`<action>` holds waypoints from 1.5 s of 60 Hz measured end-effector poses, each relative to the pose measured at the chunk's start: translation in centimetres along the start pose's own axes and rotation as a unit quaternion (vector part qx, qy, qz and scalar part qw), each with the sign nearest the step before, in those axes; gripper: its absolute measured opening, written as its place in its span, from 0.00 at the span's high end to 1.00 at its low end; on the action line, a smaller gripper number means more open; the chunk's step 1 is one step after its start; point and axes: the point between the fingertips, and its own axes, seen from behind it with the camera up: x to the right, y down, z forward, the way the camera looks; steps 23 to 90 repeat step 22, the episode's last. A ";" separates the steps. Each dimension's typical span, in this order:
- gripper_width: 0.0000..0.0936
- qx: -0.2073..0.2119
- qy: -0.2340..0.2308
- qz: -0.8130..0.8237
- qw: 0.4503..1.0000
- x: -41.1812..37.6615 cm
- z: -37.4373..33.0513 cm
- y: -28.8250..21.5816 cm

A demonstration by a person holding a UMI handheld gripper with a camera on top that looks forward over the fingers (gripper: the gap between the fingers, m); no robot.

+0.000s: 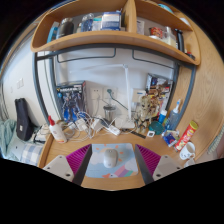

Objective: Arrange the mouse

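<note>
The gripper (111,160) was held above a wooden desk (75,150), its two fingers spread apart and grasping nothing, their purple pads (79,157) facing inward. A pale grey mouse (110,156) rested on the desk surface between the fingers, with a clear gap at either side. A small pink item (119,171) lay on the desk just nearer than the mouse; its nature could not be determined. Beyond the fingers, tangled white cables (95,124) ran along the back of the desk. A white mug (186,150) stood to the right. A curved wooden shelf (110,40) spanned overhead, holding assorted clutter.
</note>
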 end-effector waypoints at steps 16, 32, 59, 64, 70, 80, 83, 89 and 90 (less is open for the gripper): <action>0.08 0.005 0.001 -0.002 1.000 -0.4 -2.7 0.7; 0.08 0.002 0.000 -0.008 1.000 -0.7 -2.9 1.2; 0.08 0.002 0.000 -0.008 1.000 -0.7 -2.9 1.2; 0.08 0.002 0.000 -0.008 1.000 -0.7 -2.9 1.2; 0.08 0.002 0.000 -0.008 1.000 -0.7 -2.9 1.2; 0.08 0.002 0.000 -0.008 1.000 -0.7 -2.9 1.2; 0.08 0.002 0.000 -0.008 1.000 -0.7 -2.9 1.2; 0.08 0.002 0.000 -0.008 1.000 -0.7 -2.9 1.2; 0.08 0.002 0.000 -0.008 1.000 -0.7 -2.9 1.2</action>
